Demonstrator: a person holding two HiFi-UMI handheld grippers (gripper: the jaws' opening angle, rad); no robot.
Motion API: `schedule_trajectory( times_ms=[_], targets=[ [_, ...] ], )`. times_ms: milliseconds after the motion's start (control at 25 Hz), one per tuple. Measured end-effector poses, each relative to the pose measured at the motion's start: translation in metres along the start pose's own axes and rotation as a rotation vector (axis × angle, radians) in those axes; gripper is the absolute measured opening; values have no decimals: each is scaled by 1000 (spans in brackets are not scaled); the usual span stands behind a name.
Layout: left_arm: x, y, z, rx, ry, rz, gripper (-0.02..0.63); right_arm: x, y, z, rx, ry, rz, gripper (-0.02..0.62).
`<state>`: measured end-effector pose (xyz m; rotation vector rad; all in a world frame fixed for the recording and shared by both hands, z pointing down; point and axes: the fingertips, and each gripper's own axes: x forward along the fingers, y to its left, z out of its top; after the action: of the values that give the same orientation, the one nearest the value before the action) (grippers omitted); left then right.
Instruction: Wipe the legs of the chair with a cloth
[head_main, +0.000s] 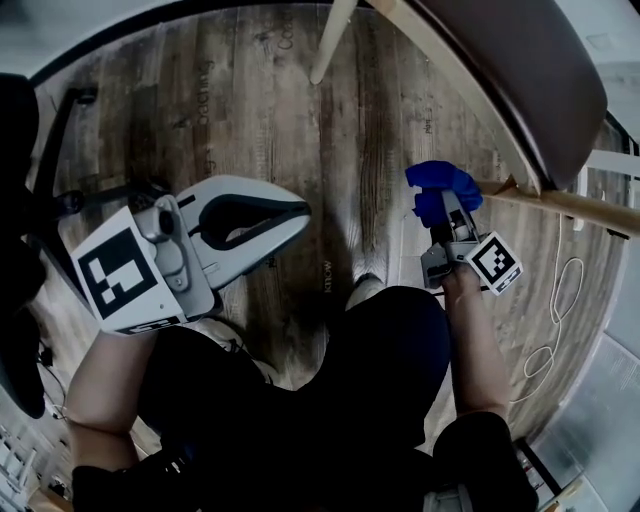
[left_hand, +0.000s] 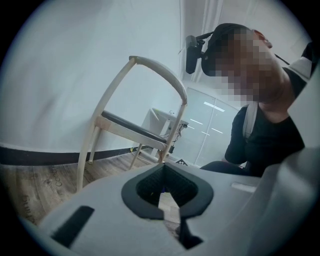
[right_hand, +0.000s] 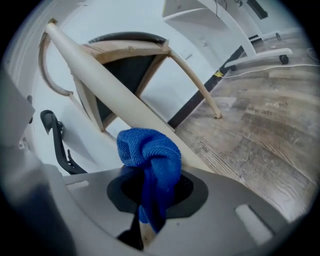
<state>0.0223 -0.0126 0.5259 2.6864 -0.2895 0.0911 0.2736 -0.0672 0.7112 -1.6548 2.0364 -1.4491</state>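
The chair has a dark seat and pale wooden legs, tilted over at the top right of the head view. My right gripper is shut on a bunched blue cloth. In the right gripper view the cloth rests against a slanting chair leg. Another leg reaches the floor further left. My left gripper hangs shut and empty well left of the chair. The left gripper view shows the chair from a distance, beyond the closed jaws.
The floor is wood plank. A white cable loops on it at the right. A black office-chair base stands at the left. The person's dark-trousered legs fill the lower middle. White furniture legs stand behind the chair.
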Motion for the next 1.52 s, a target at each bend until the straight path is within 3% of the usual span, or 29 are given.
schedule_trajectory(
  times_ms=[360,680,960,1120,1200,1320,1440,1520],
  targets=[
    [2,-3,6,18,-13,-17,2,-50,87,65,-95,-71,106,75],
    [2,-4,10,33,-21,-15,2,-65,130,82,-91,-95,174,75],
    [1,-3,12,50,-29,12,2,-88,204,91,-355,-182,345,75],
    [-7,4,20,32,-67,89,2,-94,237,90,-497,-161,398,77],
    [-17,3,38,-1,-124,152,2,-99,250,94,-502,-123,390,77],
    [-46,-8,60,-76,-184,307,2,-121,276,96,-476,-8,355,77],
    [-76,-19,71,-91,-179,434,2,-141,306,96,-482,91,342,77],
    [-87,-30,66,-106,-132,453,2,-146,323,96,-503,150,332,77]
  ],
)
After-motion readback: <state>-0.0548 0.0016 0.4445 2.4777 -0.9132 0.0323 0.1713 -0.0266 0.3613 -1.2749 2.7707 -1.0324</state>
